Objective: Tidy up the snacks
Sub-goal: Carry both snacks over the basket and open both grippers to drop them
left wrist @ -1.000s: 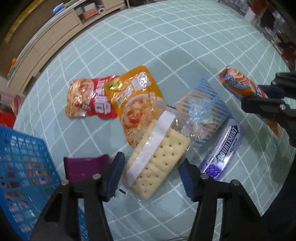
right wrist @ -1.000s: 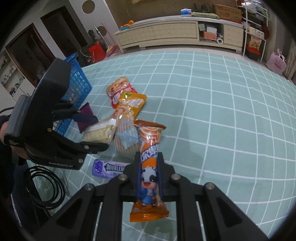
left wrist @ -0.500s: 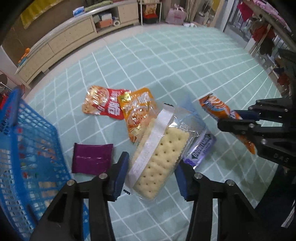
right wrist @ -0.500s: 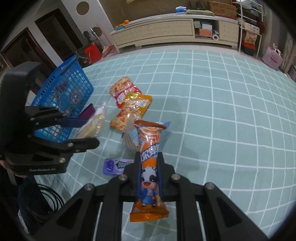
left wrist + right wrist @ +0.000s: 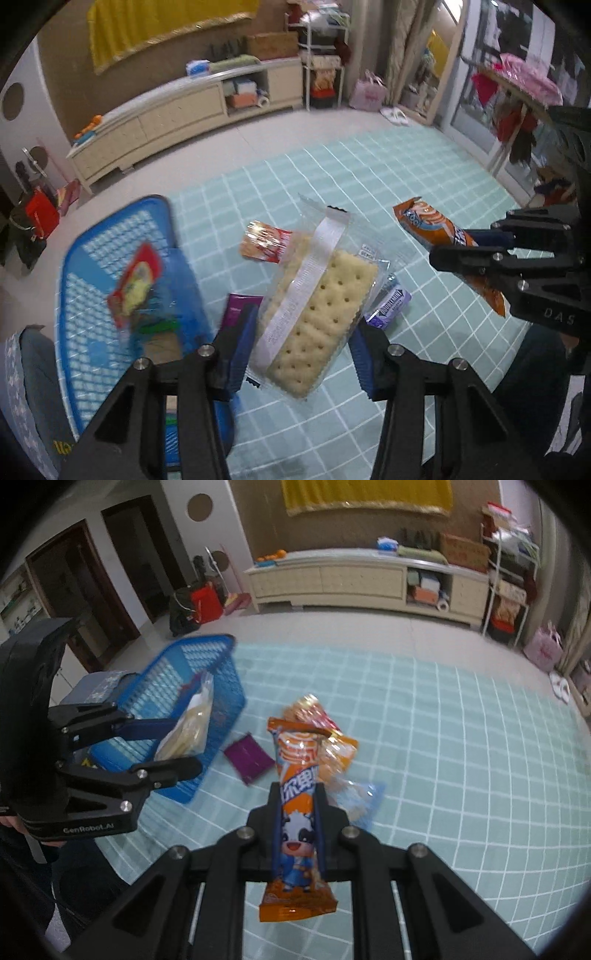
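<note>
My left gripper [image 5: 301,343] is shut on a clear packet of square crackers [image 5: 314,314], held in the air beside the blue basket [image 5: 92,258]. In the right wrist view the left gripper [image 5: 181,744] and its cracker packet [image 5: 190,723] hang in front of the basket's wall [image 5: 225,686]. My right gripper [image 5: 298,805] is shut on a long orange snack bar with a cartoon cow [image 5: 297,775], also lifted off the mat. From the left wrist view the right gripper [image 5: 461,245] shows at the right with the orange bar [image 5: 424,225].
On the teal checked mat [image 5: 461,757] lie a purple packet [image 5: 249,760], a red packet [image 5: 264,242], an orange packet [image 5: 340,753], a clear blue-striped packet [image 5: 364,799] and a purple gum pack [image 5: 391,306]. A red packet [image 5: 136,284] lies in the basket. A long cabinet [image 5: 351,579] stands behind.
Both grippers have risen off the mat with their packets. The left one has swung toward the blue basket, which now fills more of its view.
</note>
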Demonstrator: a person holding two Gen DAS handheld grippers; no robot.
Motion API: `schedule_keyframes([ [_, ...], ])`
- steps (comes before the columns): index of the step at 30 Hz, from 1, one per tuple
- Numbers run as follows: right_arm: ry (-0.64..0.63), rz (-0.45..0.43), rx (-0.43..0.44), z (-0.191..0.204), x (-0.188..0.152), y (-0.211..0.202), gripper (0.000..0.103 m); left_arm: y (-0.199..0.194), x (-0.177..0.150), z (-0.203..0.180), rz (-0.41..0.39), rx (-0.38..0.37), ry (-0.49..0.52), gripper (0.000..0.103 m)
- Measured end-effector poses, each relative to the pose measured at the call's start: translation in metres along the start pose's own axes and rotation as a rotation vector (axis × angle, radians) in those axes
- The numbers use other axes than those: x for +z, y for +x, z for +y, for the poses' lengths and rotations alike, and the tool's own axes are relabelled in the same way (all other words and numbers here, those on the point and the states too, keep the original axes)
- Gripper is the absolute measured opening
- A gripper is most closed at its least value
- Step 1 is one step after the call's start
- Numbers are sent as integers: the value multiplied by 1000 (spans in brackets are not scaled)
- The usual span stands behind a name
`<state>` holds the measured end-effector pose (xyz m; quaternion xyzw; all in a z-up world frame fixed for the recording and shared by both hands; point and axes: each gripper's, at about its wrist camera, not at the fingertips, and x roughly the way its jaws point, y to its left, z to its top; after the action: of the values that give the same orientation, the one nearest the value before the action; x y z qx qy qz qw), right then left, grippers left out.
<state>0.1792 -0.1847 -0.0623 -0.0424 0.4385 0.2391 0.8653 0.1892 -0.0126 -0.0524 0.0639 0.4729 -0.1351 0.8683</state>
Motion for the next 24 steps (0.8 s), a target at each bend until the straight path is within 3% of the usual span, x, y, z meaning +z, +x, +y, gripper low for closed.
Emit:
schedule_keyframes([
  [16,-134,-39,79,108,51,-2,18,-84,-38,101,-85,93,-151,46],
  [24,-167,-32,93,149,65,25,18,-89,-57,137,-105,107,-228,46],
])
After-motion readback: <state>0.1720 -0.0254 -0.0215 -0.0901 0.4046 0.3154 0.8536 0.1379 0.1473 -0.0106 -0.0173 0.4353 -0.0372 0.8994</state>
